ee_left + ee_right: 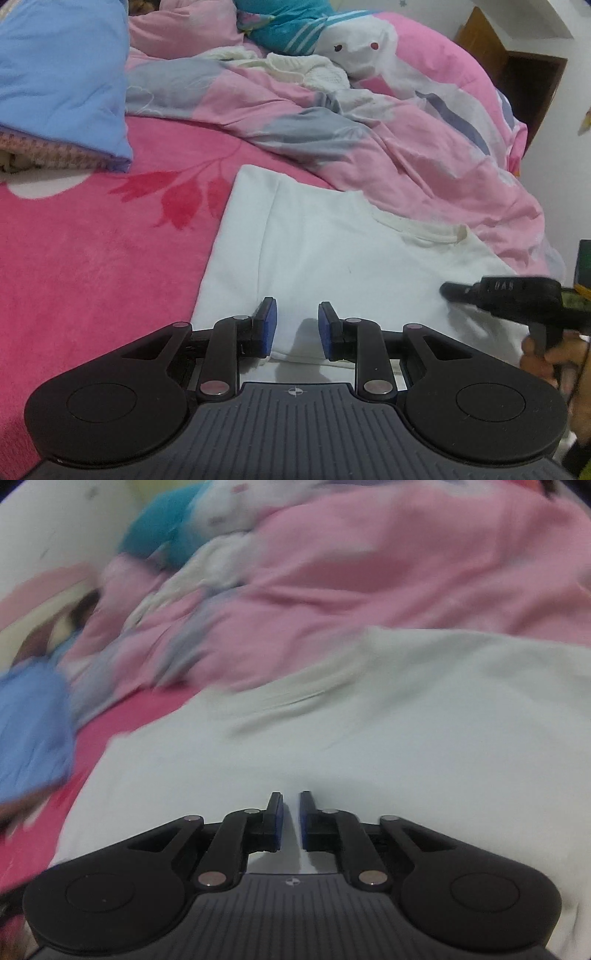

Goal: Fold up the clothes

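Note:
A white T-shirt (332,258) lies flat on the bed, with its left side folded over and its collar (424,232) toward the far right. Over the shirt's near hem my left gripper (297,325) hangs open, and nothing is pinched between its blue pads. At the right edge of the left wrist view a hand holds my right gripper (448,290), blurred, over the shirt's right side. The right wrist view is blurred too: there the right gripper (291,812) is shut above the white T-shirt (369,738), with only a thin slit between the pads.
The shirt rests on a pink floral blanket (92,258). A crumpled pink and grey quilt (369,147) is piled behind it. A folded blue cloth (55,74) sits at the far left, a teal garment (288,26) at the back, and wooden furniture (517,74) at the far right.

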Tool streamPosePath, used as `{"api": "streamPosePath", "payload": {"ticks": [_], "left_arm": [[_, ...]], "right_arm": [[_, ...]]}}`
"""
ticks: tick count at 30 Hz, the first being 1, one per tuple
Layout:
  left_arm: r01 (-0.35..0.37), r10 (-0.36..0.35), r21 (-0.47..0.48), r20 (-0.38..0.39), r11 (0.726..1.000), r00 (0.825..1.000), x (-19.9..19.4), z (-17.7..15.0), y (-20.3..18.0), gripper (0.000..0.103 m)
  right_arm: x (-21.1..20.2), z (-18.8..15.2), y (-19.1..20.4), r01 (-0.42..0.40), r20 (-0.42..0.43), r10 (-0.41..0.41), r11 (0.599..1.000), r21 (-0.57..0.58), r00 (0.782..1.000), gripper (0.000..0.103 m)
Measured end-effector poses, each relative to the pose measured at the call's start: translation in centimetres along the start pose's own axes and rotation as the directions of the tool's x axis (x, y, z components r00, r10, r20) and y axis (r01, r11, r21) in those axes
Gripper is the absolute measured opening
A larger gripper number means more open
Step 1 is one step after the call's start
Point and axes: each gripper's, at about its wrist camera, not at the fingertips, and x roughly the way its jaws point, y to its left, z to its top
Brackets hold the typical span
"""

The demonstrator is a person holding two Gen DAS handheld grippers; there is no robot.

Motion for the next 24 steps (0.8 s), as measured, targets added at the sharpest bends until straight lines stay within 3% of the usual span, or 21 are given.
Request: {"api": "streamPosePath", "payload": {"ticks": [4, 8, 13, 15, 17, 19, 21, 24], "left_arm": [[0.000, 0.000, -0.001, -0.002, 1.000, 1.000, 0.2, 0.1, -0.1, 0.025], [0.013, -0.013, -0.018, -0.003, 1.000, 1.000, 0.1, 0.1, 0.3, 0.025], [0.010, -0.010, -0.013, -0.011, 1.000, 1.000, -1.2, 0.0, 0.4, 0.025], [-0.012, 0.012, -0.007, -0.012, 1.000, 1.000, -2.1, -0.2, 0.4, 0.026], [-0.039, 0.039, -0.008, -0.014, 0.999, 0.999, -3.1, -0.4, 0.6, 0.026], [-0.037, 0.037, -0.023, -0.019, 0.999, 0.999, -4.3, -0.7, 1.2, 0.026], [-0.033, 0.032, -0.020, -0.027, 0.999, 0.999, -5.8, -0.9, 1.3, 0.027], [-0.016, 0.016, -0.001, -0.051, 1.000, 0.999, -8.4, -1.9, 1.4, 0.030]], "right_arm": [[-1.4, 1.3, -5.2, 0.095, 0.061, -0.108, 0.979, 0.181, 0.992, 0.004], [-5.2, 0.5, -9.4, 0.110, 0.089, -0.154, 0.919, 0.377, 0.984, 0.008], [-9.2, -2.3, -11.1, -0.003, 0.077, -0.032, 0.912, 0.410, 0.997, 0.010], [-9.9, -3.2, -12.7, -0.002, 0.065, -0.029, 0.903, 0.429, 0.997, 0.006], [-10.9, -3.5, -14.7, -0.025, 0.098, -0.029, 0.858, 0.513, 0.995, 0.004], [-12.6, -3.7, -16.1, -0.009, 0.140, -0.092, 0.804, 0.594, 0.986, 0.008], [-14.3, -3.8, -16.5, -0.021, 0.173, -0.101, 0.805, 0.593, 0.980, 0.009], [-16.4, -4.8, -15.8, -0.098, 0.186, -0.018, 0.799, 0.593, 0.982, 0.009]]}}
